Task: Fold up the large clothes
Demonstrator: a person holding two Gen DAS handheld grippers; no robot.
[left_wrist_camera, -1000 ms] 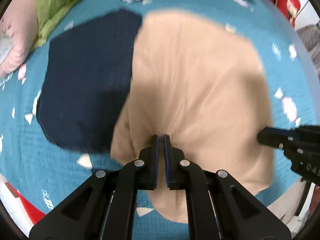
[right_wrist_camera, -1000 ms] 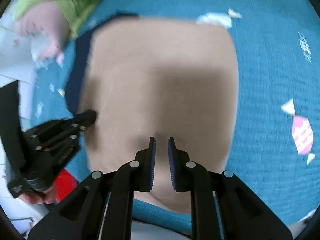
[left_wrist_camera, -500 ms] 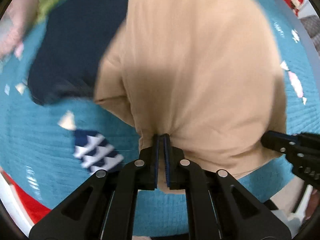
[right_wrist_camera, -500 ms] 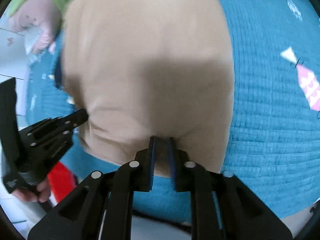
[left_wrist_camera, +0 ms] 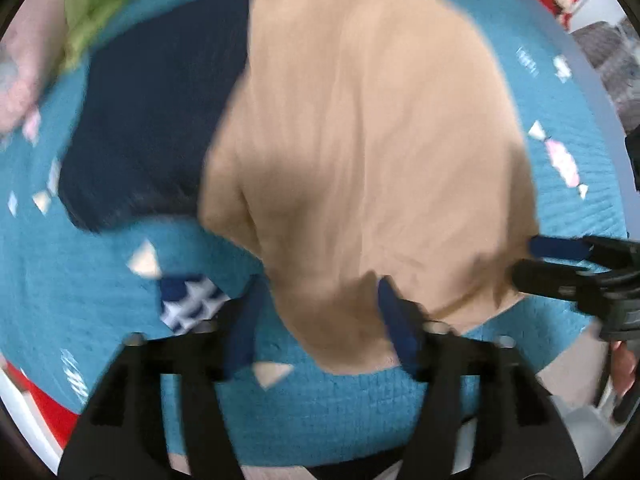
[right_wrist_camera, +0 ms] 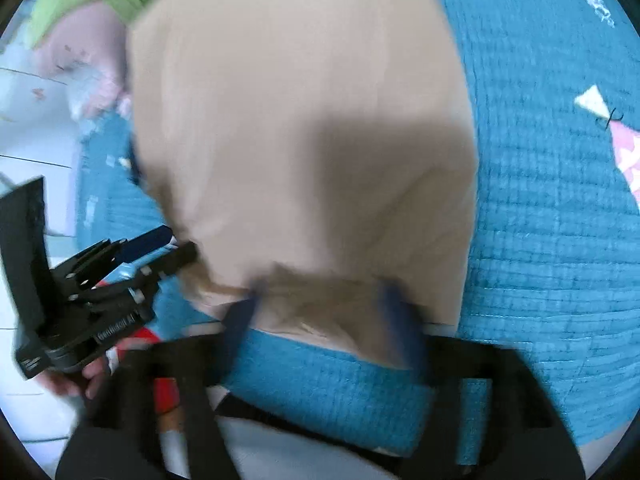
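A large beige garment [left_wrist_camera: 372,128] lies folded over on the teal bed cover [left_wrist_camera: 100,272], its near edge by both grippers. It also fills the right wrist view [right_wrist_camera: 300,120]. My left gripper [left_wrist_camera: 320,300] is open, its jaws spread either side of the garment's near corner. My right gripper [right_wrist_camera: 324,304] is open too, jaws wide around the near hem. Each gripper shows in the other's view, the right one [left_wrist_camera: 560,264] at the garment's right edge and the left one [right_wrist_camera: 160,248] at its left edge. Both views are blurred.
A dark navy garment [left_wrist_camera: 152,120] lies left of the beige one, partly under it. A green cloth [left_wrist_camera: 92,4] and pink bedding [left_wrist_camera: 16,80] lie at the far left. The bed's near edge [right_wrist_camera: 340,384] runs just below the grippers.
Both grippers were shut on the beige garment's near edge and pulled it toward the bed's near side. Now both have opened and let it go.
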